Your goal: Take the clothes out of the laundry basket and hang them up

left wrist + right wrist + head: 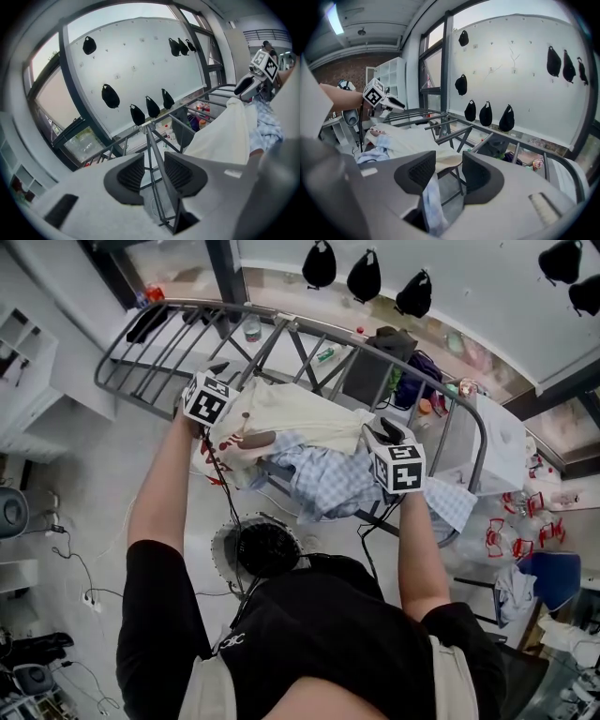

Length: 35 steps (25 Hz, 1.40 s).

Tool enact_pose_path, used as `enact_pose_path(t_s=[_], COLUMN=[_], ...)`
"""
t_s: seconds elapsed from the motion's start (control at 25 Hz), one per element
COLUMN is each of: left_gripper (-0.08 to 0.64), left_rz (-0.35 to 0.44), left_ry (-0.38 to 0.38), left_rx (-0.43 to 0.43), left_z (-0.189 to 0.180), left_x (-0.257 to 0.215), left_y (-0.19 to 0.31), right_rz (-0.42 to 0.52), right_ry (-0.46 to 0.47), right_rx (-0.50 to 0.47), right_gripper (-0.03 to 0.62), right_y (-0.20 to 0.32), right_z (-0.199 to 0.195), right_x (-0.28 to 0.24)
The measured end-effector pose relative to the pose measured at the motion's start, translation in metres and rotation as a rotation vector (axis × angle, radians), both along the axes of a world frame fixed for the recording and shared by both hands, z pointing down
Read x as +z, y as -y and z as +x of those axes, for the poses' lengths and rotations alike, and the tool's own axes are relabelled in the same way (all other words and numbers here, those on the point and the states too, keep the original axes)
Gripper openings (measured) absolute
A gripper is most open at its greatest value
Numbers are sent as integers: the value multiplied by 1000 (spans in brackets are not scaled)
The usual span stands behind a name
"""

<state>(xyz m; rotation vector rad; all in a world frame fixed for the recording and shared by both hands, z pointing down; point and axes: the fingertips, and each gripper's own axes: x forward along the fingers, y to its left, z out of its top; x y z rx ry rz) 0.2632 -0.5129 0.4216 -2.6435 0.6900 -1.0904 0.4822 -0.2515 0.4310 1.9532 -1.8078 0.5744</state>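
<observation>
A cream garment (300,413) lies draped over the grey drying rack (169,343), with a blue checked garment (323,479) bunched beneath it. My left gripper (223,373) is at the cream cloth's left end. In the left gripper view its jaws (153,172) stand apart; only a rack bar (150,140) shows through the gap, and the cream garment (225,136) hangs to the right. My right gripper (380,435) is at the cloth's right end. Its jaws (449,172) are open, and a strip of blue cloth (431,197) hangs loose in the gap by the left pad.
Black bags (364,276) hang on the white wall behind the rack. A round fan (265,549) stands on the floor under the clothes. White shelving (19,352) is at the left, a white container (497,446) and red-and-white clutter (516,531) at the right.
</observation>
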Motion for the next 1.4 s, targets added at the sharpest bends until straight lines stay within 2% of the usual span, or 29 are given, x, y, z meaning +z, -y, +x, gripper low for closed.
enact_pose_path(t_s=[0.12, 0.24, 0.36, 0.52, 0.76, 0.92, 1.16, 1.4], left_gripper=[96, 15, 6, 6, 6, 6, 6, 6], left_rz=[3, 9, 22, 48, 72, 114, 62, 57], left_ry=[-119, -265, -391, -473, -621, -646, -659, -650], left_rx=[-55, -102, -104, -97, -133, -158, -176, -195], left_z=[-9, -16, -21, -35, -66, -89, -110, -121], left_x=[-23, -54, -83, -113, -157, -167, -149, -137], left_y=[-11, -31, -58, -97, -150, -187, -232, -246], right_rz=[130, 278, 402, 480, 556, 601, 614, 608], right_ry=[18, 15, 4, -2, -20, -33, -14, -5], right_rx=[39, 65, 73, 86, 89, 80, 81, 24], right_gripper=[179, 85, 14, 14, 12, 12, 11, 11], right_y=[0, -4, -8, -18, -43, -66, -93, -104], right_z=[1, -3, -14, -28, -54, -78, -112, -142], right_x=[-26, -60, -92, -122, -146, -156, -152, -146])
